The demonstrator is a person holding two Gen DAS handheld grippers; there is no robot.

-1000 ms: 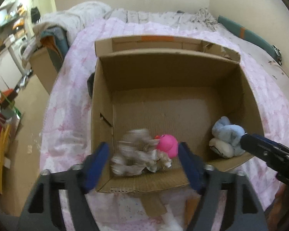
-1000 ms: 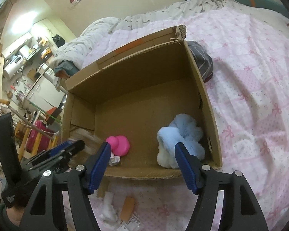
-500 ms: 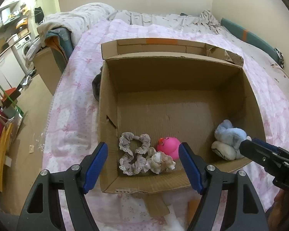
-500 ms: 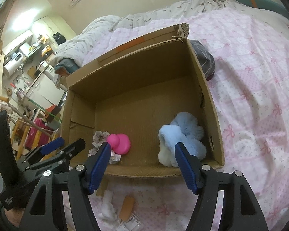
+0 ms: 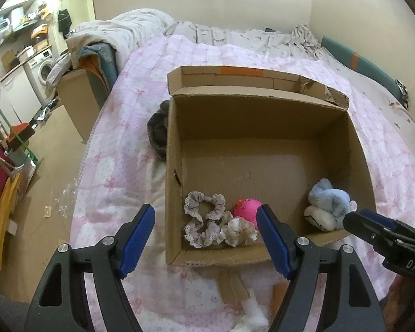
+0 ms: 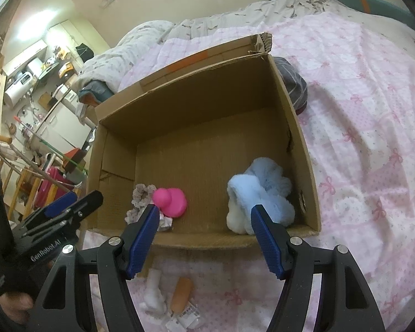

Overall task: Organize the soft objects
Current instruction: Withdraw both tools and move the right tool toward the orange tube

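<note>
Box (image 5: pixel 262 260): I see it on the bed (image 5: pixel 119 171), near the foot edge.
Scrunchies (image 5: pixel 207 221): in the box, near-left corner.
Ball (image 5: pixel 246 207): touching the scrunchies' right side.
Plush (image 5: pixel 327 204): near-right corner.
Dark bundle (image 5: pixel 157 132): on the bed against the box's left wall.

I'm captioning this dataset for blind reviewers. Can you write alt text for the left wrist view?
An open cardboard box sits on a pink quilted bed, holding grey scrunchies, a pink toy and a pale blue plush along its near wall. The empty left gripper hovers open before the box; the right gripper enters at the right edge.
</note>
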